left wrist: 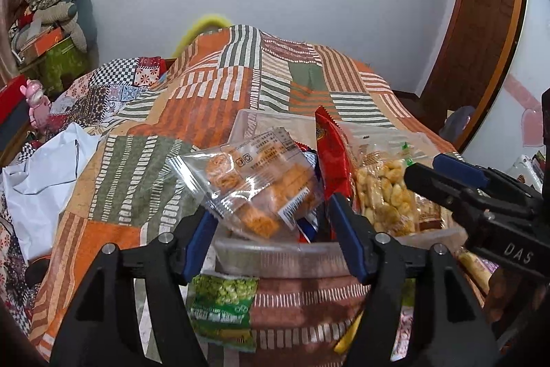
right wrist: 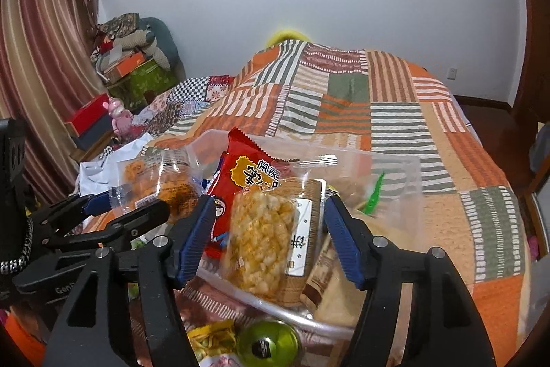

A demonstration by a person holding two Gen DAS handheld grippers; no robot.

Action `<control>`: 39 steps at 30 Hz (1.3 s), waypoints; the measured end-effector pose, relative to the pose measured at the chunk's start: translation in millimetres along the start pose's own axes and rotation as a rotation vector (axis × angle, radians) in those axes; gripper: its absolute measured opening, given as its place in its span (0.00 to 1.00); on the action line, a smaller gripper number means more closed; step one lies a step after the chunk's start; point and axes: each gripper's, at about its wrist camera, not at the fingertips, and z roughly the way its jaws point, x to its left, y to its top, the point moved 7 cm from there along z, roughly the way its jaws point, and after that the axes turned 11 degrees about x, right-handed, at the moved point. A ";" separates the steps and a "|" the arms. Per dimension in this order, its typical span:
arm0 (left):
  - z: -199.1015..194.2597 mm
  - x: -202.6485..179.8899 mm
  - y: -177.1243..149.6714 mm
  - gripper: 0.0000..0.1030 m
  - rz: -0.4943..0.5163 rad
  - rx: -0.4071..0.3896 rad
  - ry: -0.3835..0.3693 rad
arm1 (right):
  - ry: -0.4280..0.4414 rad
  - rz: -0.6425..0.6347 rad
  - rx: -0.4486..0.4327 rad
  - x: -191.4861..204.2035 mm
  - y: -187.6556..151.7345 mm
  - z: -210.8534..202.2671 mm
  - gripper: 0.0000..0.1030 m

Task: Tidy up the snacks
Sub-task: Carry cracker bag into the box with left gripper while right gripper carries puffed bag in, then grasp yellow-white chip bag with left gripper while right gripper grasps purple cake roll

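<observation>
Both tools hover spread at the near rim of a clear plastic bin (left wrist: 275, 251) on the quilted bed (left wrist: 213, 92). The left tool (left wrist: 271, 215) brackets a clear bag of orange crackers (left wrist: 252, 186); the right tool (right wrist: 270, 222) frames a puffed-rice packet (right wrist: 259, 246) beside a red snack bag (right wrist: 247, 171)

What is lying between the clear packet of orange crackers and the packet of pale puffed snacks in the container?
A red snack packet stands upright between the orange cracker packet and the puffed snack packet; both wrist views show it.
</observation>
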 end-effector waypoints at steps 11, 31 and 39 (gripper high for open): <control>-34.5 -3.7 -24.2 0.72 0.007 -0.006 -0.006 | -0.034 -0.010 -0.012 -10.5 -21.3 -31.9 0.65; -36.3 -55.3 -77.0 0.78 0.036 0.105 -0.078 | -0.116 0.015 0.013 -59.8 -82.4 -70.4 0.75; -5.7 -93.3 -85.0 0.78 0.081 0.175 -0.104 | -0.121 0.042 0.082 -84.1 -109.2 -60.6 0.75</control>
